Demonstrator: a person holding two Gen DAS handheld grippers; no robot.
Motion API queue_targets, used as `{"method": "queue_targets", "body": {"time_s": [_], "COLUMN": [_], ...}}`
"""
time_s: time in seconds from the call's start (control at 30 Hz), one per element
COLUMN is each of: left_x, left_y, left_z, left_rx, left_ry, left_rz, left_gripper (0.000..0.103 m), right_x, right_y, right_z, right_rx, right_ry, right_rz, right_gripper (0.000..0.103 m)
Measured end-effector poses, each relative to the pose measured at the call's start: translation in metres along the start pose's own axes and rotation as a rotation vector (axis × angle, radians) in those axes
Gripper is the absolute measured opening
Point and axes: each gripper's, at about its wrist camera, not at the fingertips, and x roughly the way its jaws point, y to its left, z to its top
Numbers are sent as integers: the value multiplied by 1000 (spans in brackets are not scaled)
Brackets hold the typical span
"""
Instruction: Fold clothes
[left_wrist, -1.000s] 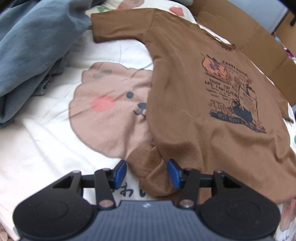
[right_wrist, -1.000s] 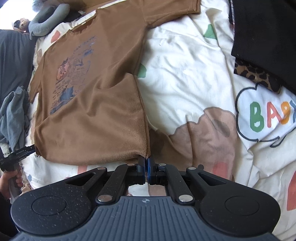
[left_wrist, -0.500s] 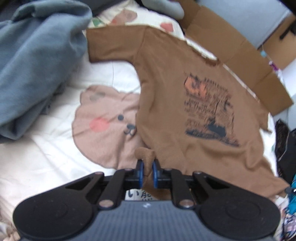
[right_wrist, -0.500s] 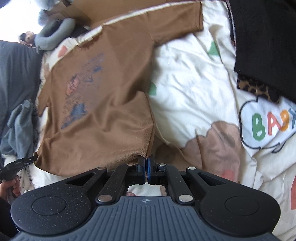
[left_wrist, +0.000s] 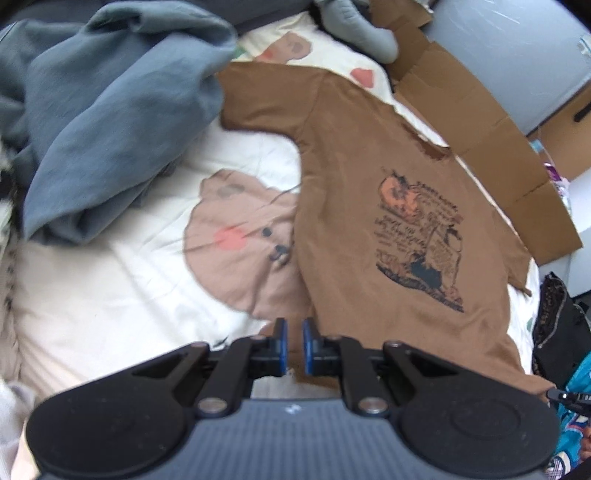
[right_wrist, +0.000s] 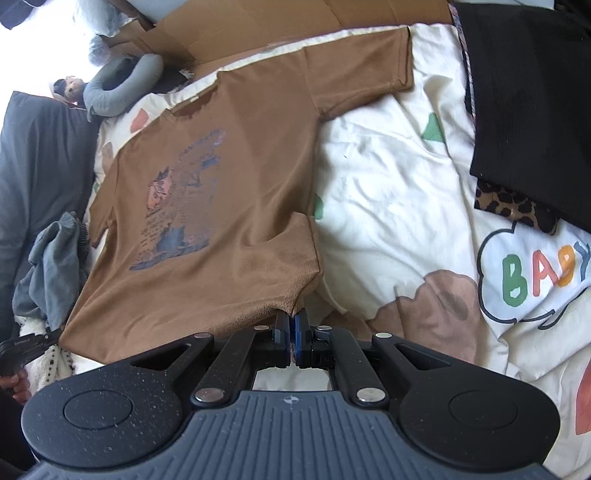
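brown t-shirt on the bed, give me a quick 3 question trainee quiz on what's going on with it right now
1. True or false: the brown t-shirt lies print side up on the bedsheet.
2. Multiple choice: where does the right gripper pinch the shirt? A) collar B) bottom hem corner C) sleeve
3. Short answer: what lies heaped beside the shirt's sleeve in the left wrist view?

Key:
1. True; the printed graphic faces up.
2. B
3. A grey-blue garment. The left gripper grips the other hem corner.

Cartoon-bear bedsheet (left_wrist: 110, 302) underneath; flattened cardboard (left_wrist: 491, 147) along far edge; grey curved pillow (right_wrist: 122, 83) near corner.
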Motion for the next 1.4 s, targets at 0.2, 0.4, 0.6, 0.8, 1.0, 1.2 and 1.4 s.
{"method": "queue_targets", "body": {"time_s": [0.2, 0.4, 0.6, 0.8, 1.0, 1.2, 1.4], "left_x": [6, 26, 49, 61, 71, 82, 88], "left_y": [12, 9, -4, -15, -22, -26, -27], "left_z": [-19, -38, -56, -69, -76, -86, -85], "left_rx": [64, 203, 411, 663, 865, 1003, 1077], "left_ry": [62, 102, 125, 139, 128, 140, 135], "left_rz": [51, 123, 181, 200, 215, 206, 199], "left_gripper": [9, 23, 24, 26, 27, 34, 33], "right_x": [19, 35, 40, 43, 43, 42, 43], "right_y": [-13, -21, -22, -18, -15, -14, -15], "right_z": [-5, -5, 1, 3, 3, 1, 0], "right_rx": [18, 8, -7, -20, -21, -23, -23], "right_ry": [16, 44, 52, 63, 66, 71, 75], "right_rz": [-4, -54, -79, -91, -100, -104, -106], "right_gripper": [0, 0, 0, 0, 0, 0, 0]}}
